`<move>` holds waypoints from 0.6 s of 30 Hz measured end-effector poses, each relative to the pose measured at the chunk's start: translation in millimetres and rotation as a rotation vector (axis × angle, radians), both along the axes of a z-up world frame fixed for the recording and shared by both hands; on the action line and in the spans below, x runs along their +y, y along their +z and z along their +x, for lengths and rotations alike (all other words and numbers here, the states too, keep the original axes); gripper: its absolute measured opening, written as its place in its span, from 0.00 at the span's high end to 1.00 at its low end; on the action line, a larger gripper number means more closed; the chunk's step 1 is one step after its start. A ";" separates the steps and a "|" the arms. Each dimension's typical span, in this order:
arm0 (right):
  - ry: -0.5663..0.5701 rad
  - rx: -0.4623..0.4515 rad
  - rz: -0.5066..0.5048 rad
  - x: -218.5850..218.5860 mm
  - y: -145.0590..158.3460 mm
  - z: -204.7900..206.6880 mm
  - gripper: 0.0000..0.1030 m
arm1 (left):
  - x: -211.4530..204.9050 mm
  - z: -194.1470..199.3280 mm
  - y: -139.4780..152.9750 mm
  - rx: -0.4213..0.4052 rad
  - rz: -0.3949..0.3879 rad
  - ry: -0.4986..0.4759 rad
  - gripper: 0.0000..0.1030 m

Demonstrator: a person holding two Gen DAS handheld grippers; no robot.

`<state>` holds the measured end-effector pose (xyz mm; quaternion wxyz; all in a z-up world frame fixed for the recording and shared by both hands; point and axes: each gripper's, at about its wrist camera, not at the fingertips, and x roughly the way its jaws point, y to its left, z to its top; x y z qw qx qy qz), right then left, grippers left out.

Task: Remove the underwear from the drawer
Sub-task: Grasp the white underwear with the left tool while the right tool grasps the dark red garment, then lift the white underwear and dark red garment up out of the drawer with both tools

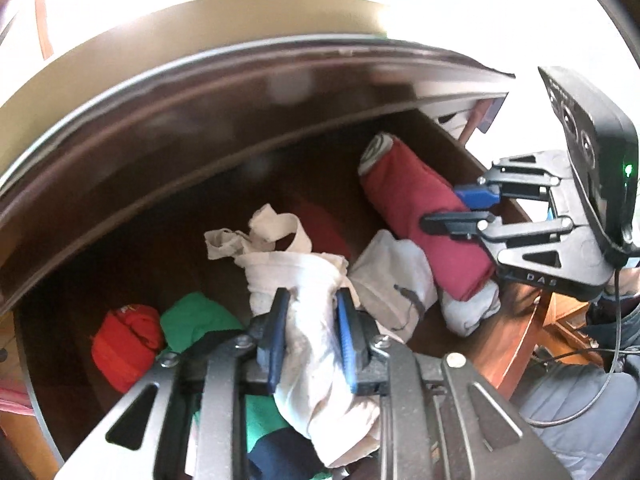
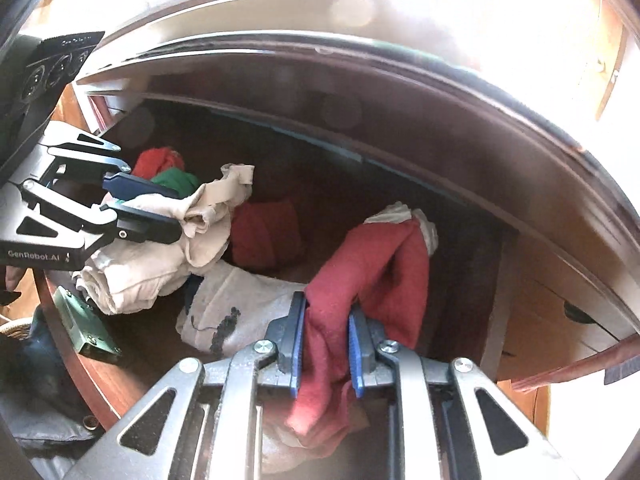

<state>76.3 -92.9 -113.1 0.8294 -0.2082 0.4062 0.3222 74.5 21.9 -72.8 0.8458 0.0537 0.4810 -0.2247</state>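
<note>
Pinching cream underwear (image 1: pixel 308 332) in left gripper (image 1: pixel 312 332) marked "GenRobot.AI", right gripper (image 2: pixel 325 340) fingers pinching red underwear (image 2: pixel 376 272)

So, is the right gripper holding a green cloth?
No, the right gripper is shut on a red cloth hanging between its fingers.

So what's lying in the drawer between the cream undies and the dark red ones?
A crumpled white garment with dark marks lies between the cream underwear and the dark red underwear; both wrist views show it.

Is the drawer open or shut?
Open. The drawer is pulled out, its dark inside exposed, with the red garment and cream garment lying in it.
</note>
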 end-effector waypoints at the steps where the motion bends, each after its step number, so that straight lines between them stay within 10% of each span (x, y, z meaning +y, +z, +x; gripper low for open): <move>1: 0.003 -0.006 0.004 -0.2 0.5 -2.0 0.80 | 3.0 -2.6 3.1 -0.009 -0.008 0.004 0.79; 18: 0.048 -0.125 0.099 -37.4 17.1 -27.5 0.81 | 40.9 -18.6 25.9 -0.137 -0.067 0.050 0.81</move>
